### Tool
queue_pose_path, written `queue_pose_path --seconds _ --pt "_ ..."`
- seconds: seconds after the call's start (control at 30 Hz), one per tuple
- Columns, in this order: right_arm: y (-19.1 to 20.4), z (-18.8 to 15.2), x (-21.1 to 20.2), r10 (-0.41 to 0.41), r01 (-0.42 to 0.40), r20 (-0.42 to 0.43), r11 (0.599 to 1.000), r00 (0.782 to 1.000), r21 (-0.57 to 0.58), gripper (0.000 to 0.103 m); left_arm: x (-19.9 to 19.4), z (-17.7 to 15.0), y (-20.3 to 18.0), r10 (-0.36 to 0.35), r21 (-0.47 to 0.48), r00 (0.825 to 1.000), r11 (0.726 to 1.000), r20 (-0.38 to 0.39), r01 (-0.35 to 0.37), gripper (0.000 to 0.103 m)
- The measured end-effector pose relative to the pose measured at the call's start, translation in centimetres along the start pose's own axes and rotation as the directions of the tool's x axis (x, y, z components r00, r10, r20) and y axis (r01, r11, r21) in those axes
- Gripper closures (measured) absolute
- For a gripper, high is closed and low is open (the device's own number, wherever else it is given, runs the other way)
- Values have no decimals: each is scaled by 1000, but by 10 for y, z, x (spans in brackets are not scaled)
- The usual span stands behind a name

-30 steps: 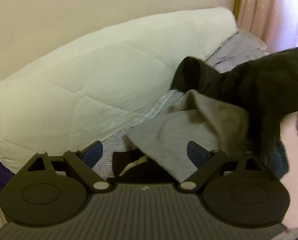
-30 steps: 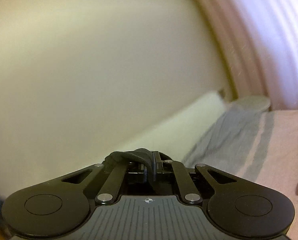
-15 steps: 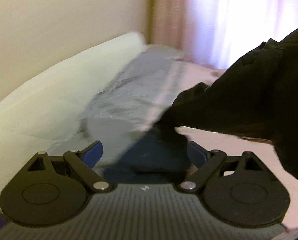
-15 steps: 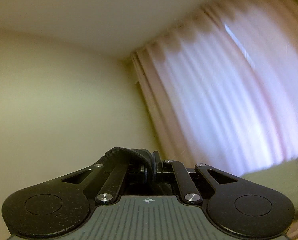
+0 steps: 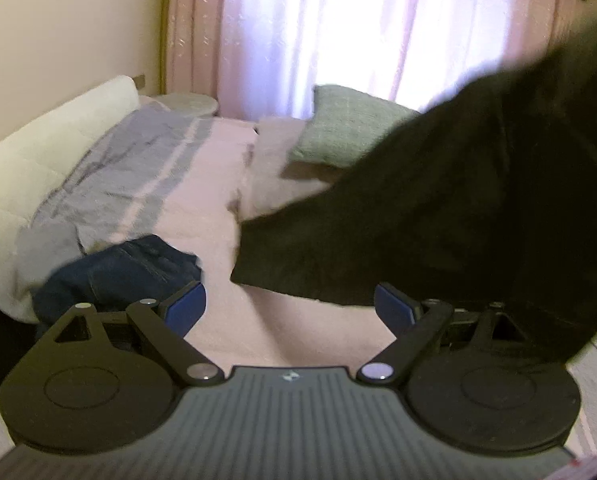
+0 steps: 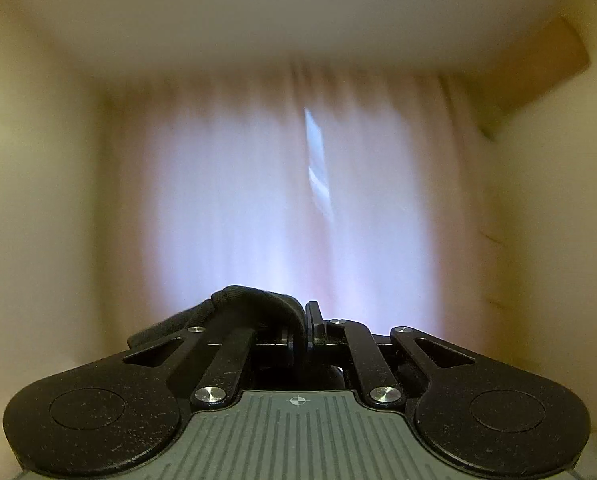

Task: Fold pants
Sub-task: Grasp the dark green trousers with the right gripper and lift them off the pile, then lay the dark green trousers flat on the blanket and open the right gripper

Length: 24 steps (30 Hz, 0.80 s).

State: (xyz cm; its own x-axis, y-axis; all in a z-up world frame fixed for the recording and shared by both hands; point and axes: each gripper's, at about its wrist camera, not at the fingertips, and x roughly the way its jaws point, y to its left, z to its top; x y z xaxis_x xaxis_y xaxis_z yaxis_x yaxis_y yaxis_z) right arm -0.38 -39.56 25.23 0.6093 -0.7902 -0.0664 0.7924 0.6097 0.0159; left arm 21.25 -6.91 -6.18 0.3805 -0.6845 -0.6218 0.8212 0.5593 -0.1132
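Black pants (image 5: 458, 208) hang in the air on the right of the left wrist view, their hem dangling above the pink bed sheet (image 5: 202, 216). My left gripper (image 5: 290, 308) is open, blue pads wide apart, nothing between them; the black cloth drapes over its right finger. In the right wrist view my right gripper (image 6: 303, 330) is shut on a fold of the black pants (image 6: 258, 304), which bunches over the left finger. It points level at the curtain, high above the bed.
A crumpled pair of dark blue jeans (image 5: 118, 272) lies on the bed's near left. A grey striped blanket (image 5: 130, 168) and white quilted cushion (image 5: 46, 148) run along the wall. A grey-green pillow (image 5: 350, 132) sits by the pink curtain (image 5: 338, 32).
Both views have swung from the wall and white cushion toward the curtained window. The right gripper rose with the black pants, lifting them off the bed. The left gripper stayed open.
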Motion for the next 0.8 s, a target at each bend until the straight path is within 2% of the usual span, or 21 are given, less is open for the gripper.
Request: queue_pose_path --seconds 0.03,0.07,0.1,0.17,0.2,0.27,0.3,0.37,0.4,0.43,0.57,0.67,0.73,0.8 --pt "-14 -18 15 -52 45 -121 997 991 -58 100 -1 -10 -9 4 4 1000 1000 -20 -4 14" --pt "-32 -44 29 -87 64 -259 993 962 -99 99 -1 -21 -19 10 8 999 1000 -46 -10 14" --pt "-53 -77 40 -104 66 -395 992 913 -109 94 -1 -31 -28 12 13 997 1000 -77 -11 14" --pt "-97 -152 47 -105 73 -623 994 775 -77 89 0 -51 -43 20 31 987 999 -159 -15 14" --pt "-119 -195 40 -84 79 -712 996 697 -41 85 0 -60 -51 26 45 979 999 -202 -17 14" --pt "-148 -264 11 -67 116 -826 993 559 -2 74 -4 -79 -69 21 86 961 996 -275 3 14" --pt "-159 -293 -8 -59 134 -860 991 507 11 71 -2 -86 -73 21 105 952 994 -304 12 14" --pt "-178 -320 -38 -27 151 -895 987 445 46 71 -2 -101 -88 21 152 933 988 -358 36 14" --pt "-181 -334 -59 2 156 -902 985 432 77 70 0 -107 -94 19 180 925 982 -379 53 14" --pt "-179 -342 -67 28 154 -901 983 434 105 70 1 -113 -101 16 202 920 977 -392 70 14" --pt "-176 -360 -141 70 162 -886 974 458 161 70 -3 -133 -116 -15 264 899 954 -437 144 14" --pt "-157 -360 -162 96 173 -875 964 475 200 68 -16 -143 -117 -16 300 892 939 -452 169 14" --pt "-135 -365 -158 118 165 -861 960 495 227 64 -31 -148 -113 -17 324 896 929 -443 178 14" --pt "-121 -358 -165 115 157 -851 962 512 224 55 -44 -153 -109 -11 341 898 923 -440 178 14"
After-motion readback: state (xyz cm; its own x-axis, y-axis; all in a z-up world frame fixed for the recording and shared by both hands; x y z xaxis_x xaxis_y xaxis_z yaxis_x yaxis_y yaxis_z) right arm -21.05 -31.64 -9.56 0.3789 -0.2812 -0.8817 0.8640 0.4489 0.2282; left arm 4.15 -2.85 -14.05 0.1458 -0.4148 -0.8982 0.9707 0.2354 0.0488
